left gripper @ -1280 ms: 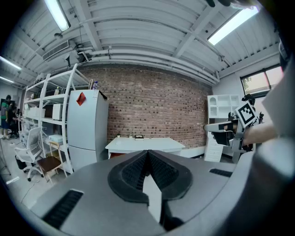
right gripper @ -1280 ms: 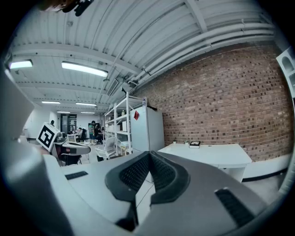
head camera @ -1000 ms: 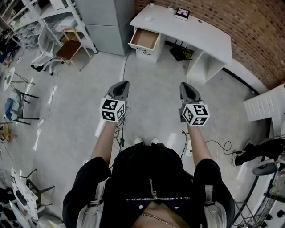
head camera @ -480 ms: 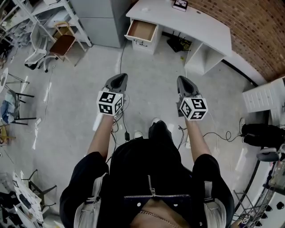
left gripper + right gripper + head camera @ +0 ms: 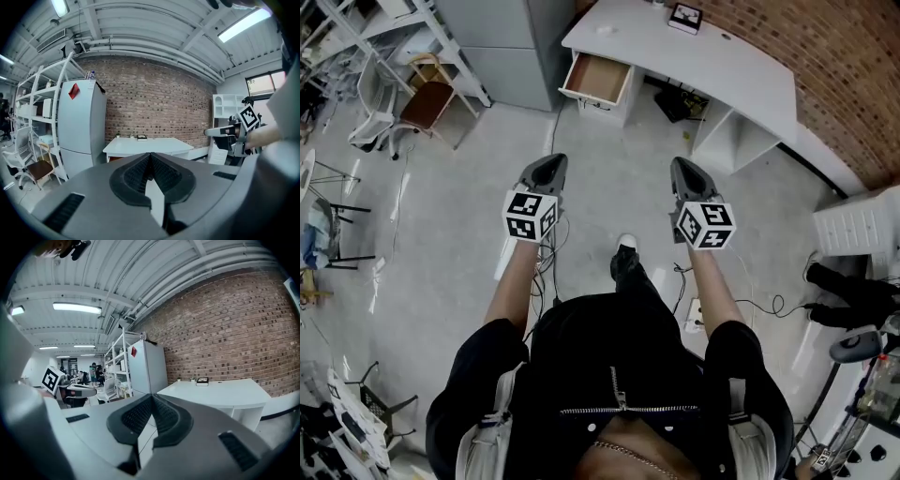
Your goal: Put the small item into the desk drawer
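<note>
Jaws of the left gripper (image 5: 551, 161) are shut, pads meeting at the tips; the right gripper (image 5: 683, 163) reads the same, its pads pressed to each other. We hold the two side by side, apart from each other, over the grey floor (image 5: 450, 216), both noses pointing toward the white desk (image 5: 712, 70). Beneath us one dark shoe (image 5: 625, 251) is out ahead, with cables (image 5: 551, 255) lying just beside it. Desk stands along the brick wall (image 5: 853, 66); its drawer (image 5: 595, 80) is pulled open at the left end, brown bottom showing. On the desktop a small pale thing (image 5: 605, 30) lies above the drawer end and a dark box (image 5: 685, 17) sits by the wall. Which is the task's small item, we cannot tell. Grey cabinet (image 5: 506, 37) stands left of the desk, a chair (image 5: 427, 98) further left.
</note>
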Available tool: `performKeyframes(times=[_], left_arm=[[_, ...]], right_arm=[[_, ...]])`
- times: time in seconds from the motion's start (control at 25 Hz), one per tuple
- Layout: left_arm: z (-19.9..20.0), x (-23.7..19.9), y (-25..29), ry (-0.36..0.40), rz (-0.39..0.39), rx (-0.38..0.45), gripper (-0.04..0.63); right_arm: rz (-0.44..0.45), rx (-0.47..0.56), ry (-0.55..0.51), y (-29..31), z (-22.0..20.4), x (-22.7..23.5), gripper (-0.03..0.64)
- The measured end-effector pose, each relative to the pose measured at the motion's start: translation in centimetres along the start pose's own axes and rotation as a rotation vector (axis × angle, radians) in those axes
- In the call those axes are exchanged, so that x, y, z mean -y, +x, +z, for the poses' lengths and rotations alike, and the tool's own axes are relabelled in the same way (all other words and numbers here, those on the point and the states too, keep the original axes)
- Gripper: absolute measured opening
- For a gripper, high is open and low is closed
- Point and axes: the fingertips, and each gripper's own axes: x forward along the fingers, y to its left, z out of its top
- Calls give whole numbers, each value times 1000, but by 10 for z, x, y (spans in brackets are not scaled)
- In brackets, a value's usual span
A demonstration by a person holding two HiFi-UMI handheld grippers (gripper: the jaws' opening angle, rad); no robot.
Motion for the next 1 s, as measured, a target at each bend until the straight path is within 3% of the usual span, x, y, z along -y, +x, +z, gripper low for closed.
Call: performKeyframes(times=[0.56,1.0], left_arm=[[54,-32,171,-25,85,7,21],[73,-64,236,-15,100,-4,21]], right_arm=[[126,-14,-22,149,57,130,6],[154,-14,-3,211,69,164,6]])
